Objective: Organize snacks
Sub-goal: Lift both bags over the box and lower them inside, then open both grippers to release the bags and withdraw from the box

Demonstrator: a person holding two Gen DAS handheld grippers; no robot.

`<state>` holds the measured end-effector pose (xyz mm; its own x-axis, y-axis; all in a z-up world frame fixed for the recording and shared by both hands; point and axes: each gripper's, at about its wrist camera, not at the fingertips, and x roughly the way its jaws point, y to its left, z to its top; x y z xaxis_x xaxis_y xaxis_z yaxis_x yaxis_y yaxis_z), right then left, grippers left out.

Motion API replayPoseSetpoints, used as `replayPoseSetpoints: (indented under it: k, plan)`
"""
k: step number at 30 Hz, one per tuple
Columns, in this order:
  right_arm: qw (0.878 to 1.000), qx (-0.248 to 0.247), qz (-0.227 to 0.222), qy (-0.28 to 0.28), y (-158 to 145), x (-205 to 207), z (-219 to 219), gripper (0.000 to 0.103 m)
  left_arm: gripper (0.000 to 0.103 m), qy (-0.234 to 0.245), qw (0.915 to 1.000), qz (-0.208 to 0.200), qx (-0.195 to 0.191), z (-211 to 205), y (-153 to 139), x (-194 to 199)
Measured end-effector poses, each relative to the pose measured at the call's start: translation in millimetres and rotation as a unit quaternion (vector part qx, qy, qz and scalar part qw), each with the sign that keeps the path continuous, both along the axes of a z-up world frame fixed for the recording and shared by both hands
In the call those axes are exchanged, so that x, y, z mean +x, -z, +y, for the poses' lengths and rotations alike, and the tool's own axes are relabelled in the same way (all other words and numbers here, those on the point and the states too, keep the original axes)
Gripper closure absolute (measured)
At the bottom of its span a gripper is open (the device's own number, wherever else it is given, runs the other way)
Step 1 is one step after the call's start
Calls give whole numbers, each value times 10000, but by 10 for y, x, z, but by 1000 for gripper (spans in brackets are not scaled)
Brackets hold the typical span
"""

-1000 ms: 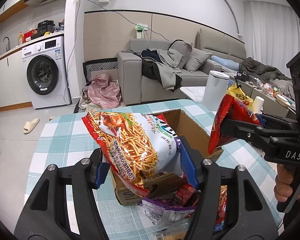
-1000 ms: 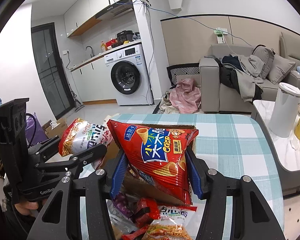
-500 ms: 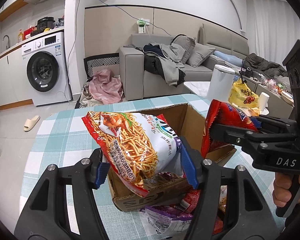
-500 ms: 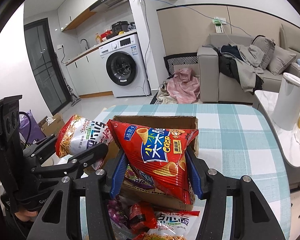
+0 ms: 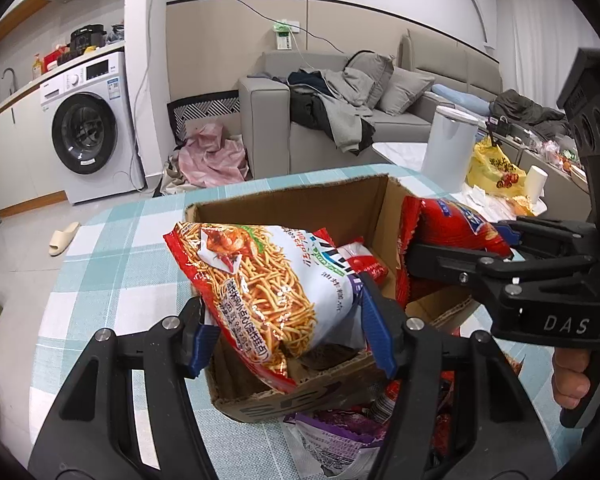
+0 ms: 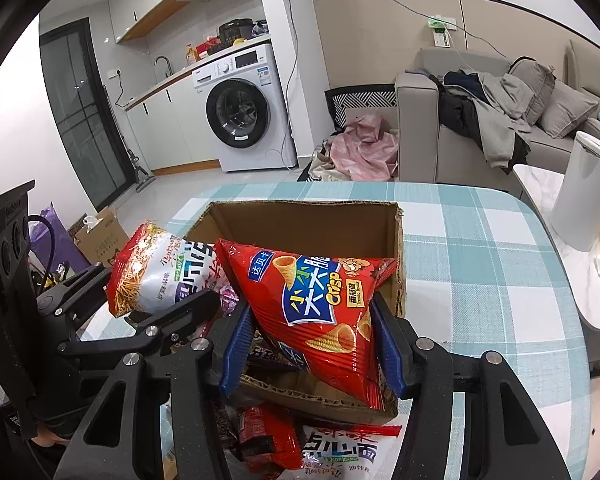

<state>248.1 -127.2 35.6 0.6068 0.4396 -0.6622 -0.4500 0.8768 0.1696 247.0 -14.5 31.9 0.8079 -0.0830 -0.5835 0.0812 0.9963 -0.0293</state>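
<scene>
Both grippers are loaded over the cardboard box (image 5: pixel 300 208) on the checked table (image 6: pixel 480 264). The left gripper (image 5: pixel 288 328) has its blue-padded fingers (image 5: pixel 376 336) clamped on the lower part of a noodle-snack bag (image 5: pixel 260 280), red and white with fried noodles printed on it; the bag hangs tilted over the box's near left corner, its bottom edge dipping inside the near wall. Alongside, the right gripper (image 6: pixel 312 352) squeezes a red Crisp cone-snack bag (image 6: pixel 312 300) between its fingers (image 6: pixel 236 344), the bag leaning over the box's near right part with its lower corner across the near rim. From the right wrist view the two bags sit just beside each other, edges close. Inside the box, another packet shows under the noodle bag, hard to identify. In front of the box, on the table, lies a loose pile: a purple packet (image 5: pixel 336 432), a small red packet (image 6: pixel 268 440), and a white noodle packet (image 6: pixel 348 452).
</scene>
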Motion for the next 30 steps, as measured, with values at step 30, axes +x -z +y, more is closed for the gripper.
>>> replayPoseSetpoints:
  k: [30]
  plan:
    - [9994,36,-339,-39,-114,-192,-111,14,19,129,9999,-54,-99,71,-52,-255]
